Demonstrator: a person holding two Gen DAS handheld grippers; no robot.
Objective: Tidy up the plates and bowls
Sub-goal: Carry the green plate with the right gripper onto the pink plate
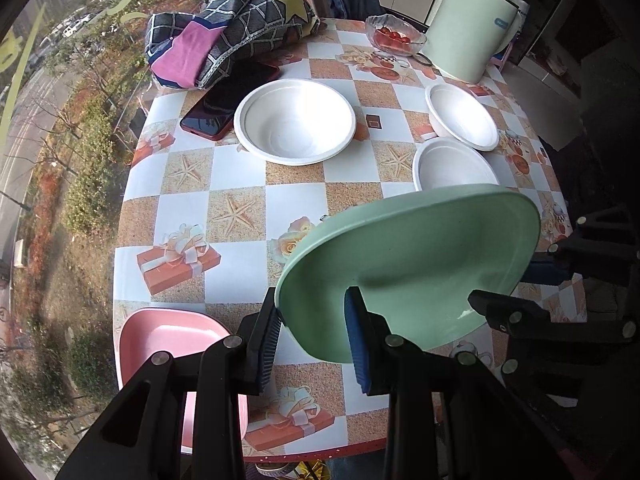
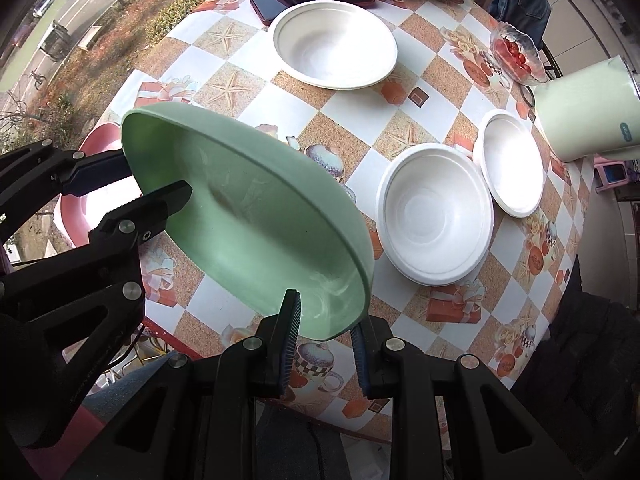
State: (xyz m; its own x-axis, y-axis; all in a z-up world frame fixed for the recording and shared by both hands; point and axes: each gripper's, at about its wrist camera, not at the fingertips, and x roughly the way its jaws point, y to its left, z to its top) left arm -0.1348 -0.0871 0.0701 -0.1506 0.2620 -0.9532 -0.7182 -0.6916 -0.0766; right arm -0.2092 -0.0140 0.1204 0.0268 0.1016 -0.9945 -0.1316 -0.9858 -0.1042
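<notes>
I hold a pale green square-ish plastic plate (image 1: pixel 412 264) tilted above the round table's checkered, starfish-and-gift-box oilcloth (image 1: pixel 240 208), one gripper on each side of it. My left gripper (image 1: pixel 314 336) has its blue-padded jaws clamped on the plate's near rim, one pad under the plate and one inside its hollow. My right gripper (image 2: pixel 326 340) is clamped on the opposite rim, with one ribbed pad pressed against the inner face and the other behind the edge. In the right wrist view the left gripper's black fingers (image 2: pixel 132 184) bite the plate's far edge; in the left wrist view the right gripper's black linkage (image 1: pixel 520 316) reaches in from the right.

A pink square plastic plate (image 1: pixel 160 332) lies on the table just beside the left gripper, at the near edge. A large white disposable bowl (image 1: pixel 295 122) sits near the middle of the table, touching a dark red phone (image 1: pixel 224 100). Two smaller white disposable bowls (image 2: pixel 434 216) (image 2: pixel 512 162) sit together to the right, their rims overlapping. Further back stand a glass dish of red fruit (image 1: pixel 394 36), a pale green kettle (image 1: pixel 470 24) and a bundle of patterned cloth (image 1: pixel 232 28).
</notes>
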